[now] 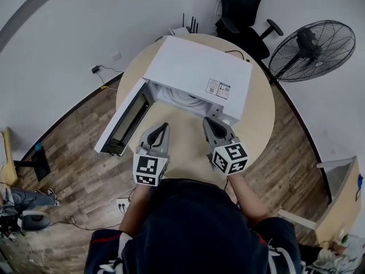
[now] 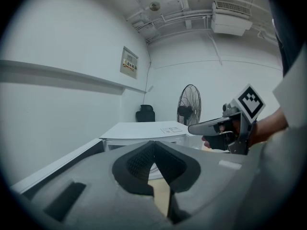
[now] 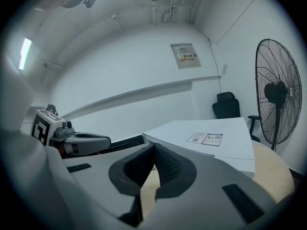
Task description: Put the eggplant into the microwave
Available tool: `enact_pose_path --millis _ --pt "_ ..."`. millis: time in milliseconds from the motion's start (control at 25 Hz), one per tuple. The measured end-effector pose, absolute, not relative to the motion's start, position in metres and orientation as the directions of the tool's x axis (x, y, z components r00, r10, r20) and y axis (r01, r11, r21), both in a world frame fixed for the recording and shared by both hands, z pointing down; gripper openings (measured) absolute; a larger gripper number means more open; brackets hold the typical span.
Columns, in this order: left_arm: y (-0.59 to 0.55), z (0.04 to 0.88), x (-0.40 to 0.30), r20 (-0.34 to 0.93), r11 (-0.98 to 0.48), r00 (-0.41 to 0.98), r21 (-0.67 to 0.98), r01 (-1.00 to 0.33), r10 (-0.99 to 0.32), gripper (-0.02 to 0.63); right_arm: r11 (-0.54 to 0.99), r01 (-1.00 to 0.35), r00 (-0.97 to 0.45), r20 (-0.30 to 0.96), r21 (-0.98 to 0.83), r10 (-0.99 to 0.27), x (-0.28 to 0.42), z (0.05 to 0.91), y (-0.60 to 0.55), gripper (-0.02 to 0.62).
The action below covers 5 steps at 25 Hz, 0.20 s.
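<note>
microwave door stands open, plainest in head view.

Your microwave: white, on a beige table. Left gripper and right gripper: grey, with black-and-white square markers. Floor: brown wood planks. Fan at 2 o'clock: black.
</note>
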State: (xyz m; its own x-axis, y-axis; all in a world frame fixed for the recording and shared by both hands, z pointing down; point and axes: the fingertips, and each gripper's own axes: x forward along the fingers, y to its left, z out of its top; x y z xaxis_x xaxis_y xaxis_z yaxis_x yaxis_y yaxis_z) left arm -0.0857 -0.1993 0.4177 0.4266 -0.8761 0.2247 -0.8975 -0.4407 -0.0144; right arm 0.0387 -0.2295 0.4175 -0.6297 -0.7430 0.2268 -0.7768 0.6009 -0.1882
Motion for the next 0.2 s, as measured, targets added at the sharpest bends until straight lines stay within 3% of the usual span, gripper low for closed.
enact_pose_path --millis 200 --pt "-0.1977 0.4174 -0.0844 0.224 -0.443 0.43 -0.012 -0.896 -0.875 0.017 0.593 -0.782 -0.623 0.226 -0.192 -0.749 0.0427 0.4182 -0.228 0.011"
